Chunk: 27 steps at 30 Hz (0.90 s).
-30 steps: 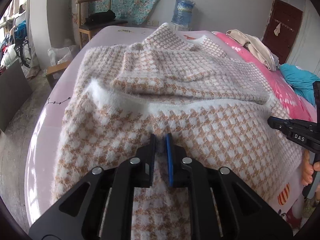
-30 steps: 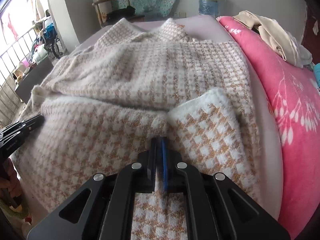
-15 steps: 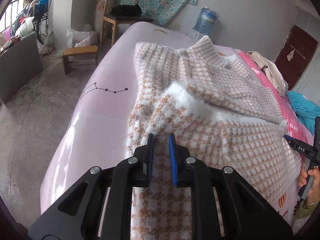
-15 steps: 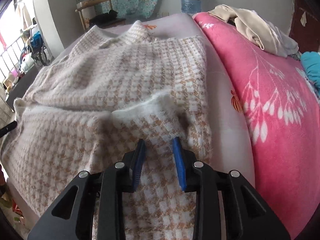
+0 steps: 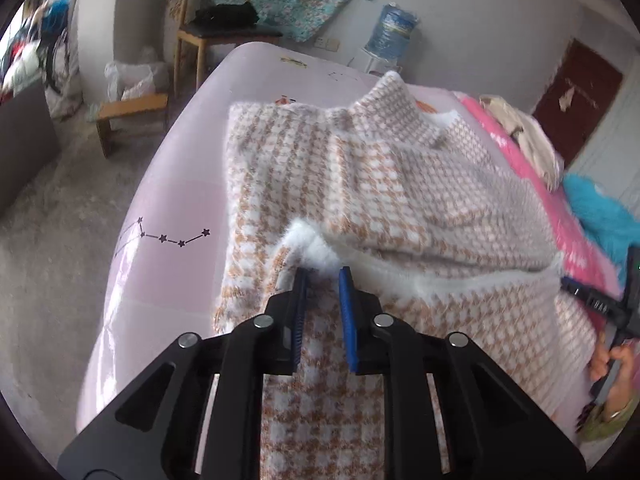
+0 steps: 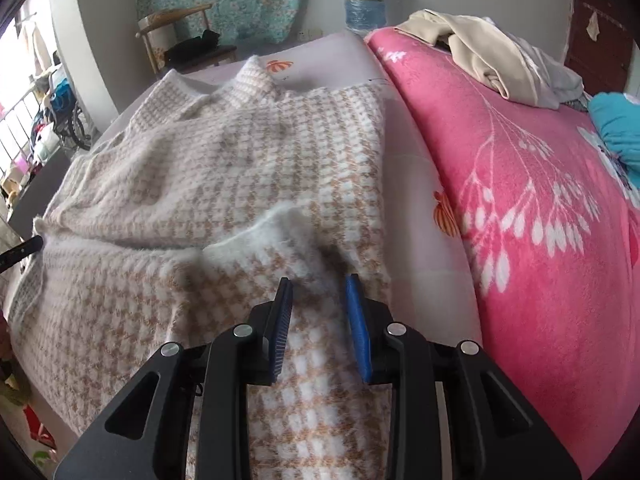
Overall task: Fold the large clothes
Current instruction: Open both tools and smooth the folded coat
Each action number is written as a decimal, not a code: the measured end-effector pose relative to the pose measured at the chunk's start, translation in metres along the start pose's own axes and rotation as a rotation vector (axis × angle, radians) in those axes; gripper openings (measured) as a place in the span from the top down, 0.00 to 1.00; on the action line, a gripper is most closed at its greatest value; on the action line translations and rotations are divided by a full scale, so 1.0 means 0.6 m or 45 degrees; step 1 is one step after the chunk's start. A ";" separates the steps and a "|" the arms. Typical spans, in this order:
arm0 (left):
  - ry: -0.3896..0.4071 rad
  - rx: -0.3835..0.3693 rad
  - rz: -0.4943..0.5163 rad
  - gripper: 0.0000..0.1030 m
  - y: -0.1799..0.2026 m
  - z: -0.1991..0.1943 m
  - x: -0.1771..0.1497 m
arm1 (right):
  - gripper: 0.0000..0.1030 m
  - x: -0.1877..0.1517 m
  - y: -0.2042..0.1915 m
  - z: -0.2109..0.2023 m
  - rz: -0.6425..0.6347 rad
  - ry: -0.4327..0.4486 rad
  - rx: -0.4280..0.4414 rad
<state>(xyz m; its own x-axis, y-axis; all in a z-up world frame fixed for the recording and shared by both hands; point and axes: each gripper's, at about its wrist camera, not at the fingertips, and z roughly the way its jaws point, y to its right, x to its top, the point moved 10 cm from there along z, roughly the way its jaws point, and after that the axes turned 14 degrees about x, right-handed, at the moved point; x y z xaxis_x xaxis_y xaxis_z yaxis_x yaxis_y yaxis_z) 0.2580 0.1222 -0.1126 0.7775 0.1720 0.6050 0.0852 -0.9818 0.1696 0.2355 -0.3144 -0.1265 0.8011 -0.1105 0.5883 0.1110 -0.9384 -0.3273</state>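
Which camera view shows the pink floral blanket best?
The right wrist view: the pink floral blanket fills its right side, white flower print clear. The left wrist view shows only a narrow blurred strip beyond the sweater.

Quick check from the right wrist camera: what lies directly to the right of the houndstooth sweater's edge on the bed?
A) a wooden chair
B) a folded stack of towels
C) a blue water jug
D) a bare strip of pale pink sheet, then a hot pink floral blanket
D: beside the sweater runs a strip of pale sheet, then the pink floral blanket.
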 end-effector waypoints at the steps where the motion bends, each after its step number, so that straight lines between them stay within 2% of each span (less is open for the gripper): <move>1: 0.008 -0.025 -0.056 0.85 -0.009 -0.008 0.003 | 0.73 0.000 0.009 -0.013 0.022 0.018 -0.025; 2: 0.033 -0.018 -0.083 0.85 -0.016 -0.018 0.004 | 0.72 0.000 0.020 -0.026 0.031 0.036 -0.072; 4: 0.102 0.050 -0.102 0.71 -0.030 -0.042 0.004 | 0.68 0.000 0.032 -0.053 0.058 0.067 -0.097; 5: 0.122 0.050 -0.112 0.68 -0.035 -0.053 0.002 | 0.68 0.000 0.034 -0.063 0.070 0.079 -0.090; 7: 0.124 0.021 -0.125 0.68 -0.036 -0.070 -0.005 | 0.68 -0.001 0.023 -0.083 0.044 0.093 -0.077; 9: 0.129 0.005 -0.097 0.68 -0.026 -0.086 -0.015 | 0.67 -0.006 -0.009 -0.096 -0.022 0.098 -0.037; 11: 0.126 -0.049 -0.040 0.68 0.002 -0.103 -0.031 | 0.62 -0.016 -0.050 -0.099 -0.097 0.080 0.019; 16: 0.058 -0.192 0.150 0.66 0.093 -0.125 -0.106 | 0.61 -0.078 -0.172 -0.068 -0.317 -0.041 0.185; 19: 0.010 -0.132 0.228 0.65 0.117 -0.107 -0.157 | 0.61 -0.123 -0.215 -0.039 -0.450 -0.125 0.190; 21: -0.042 -0.026 0.241 0.65 0.104 -0.077 -0.186 | 0.61 -0.155 -0.209 -0.006 -0.518 -0.203 0.104; 22: -0.017 -0.034 0.231 0.66 0.100 -0.074 -0.190 | 0.61 -0.173 -0.193 0.015 -0.527 -0.258 0.060; 23: -0.005 -0.037 0.227 0.66 0.097 -0.076 -0.191 | 0.60 -0.170 -0.193 0.011 -0.524 -0.211 0.084; 25: -0.002 -0.008 0.246 0.67 0.097 -0.082 -0.189 | 0.60 -0.164 -0.190 0.004 -0.489 -0.250 0.067; 27: 0.033 0.009 0.273 0.67 0.103 -0.098 -0.181 | 0.60 -0.151 -0.197 -0.010 -0.466 -0.239 0.047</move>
<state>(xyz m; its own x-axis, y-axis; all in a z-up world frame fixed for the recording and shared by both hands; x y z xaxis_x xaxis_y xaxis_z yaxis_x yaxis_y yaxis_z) 0.1419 0.0476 -0.1221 0.7620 -0.0389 0.6465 -0.0758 -0.9967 0.0294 0.1461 -0.1955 -0.1365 0.7976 0.2931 0.5271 0.4268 -0.8918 -0.1499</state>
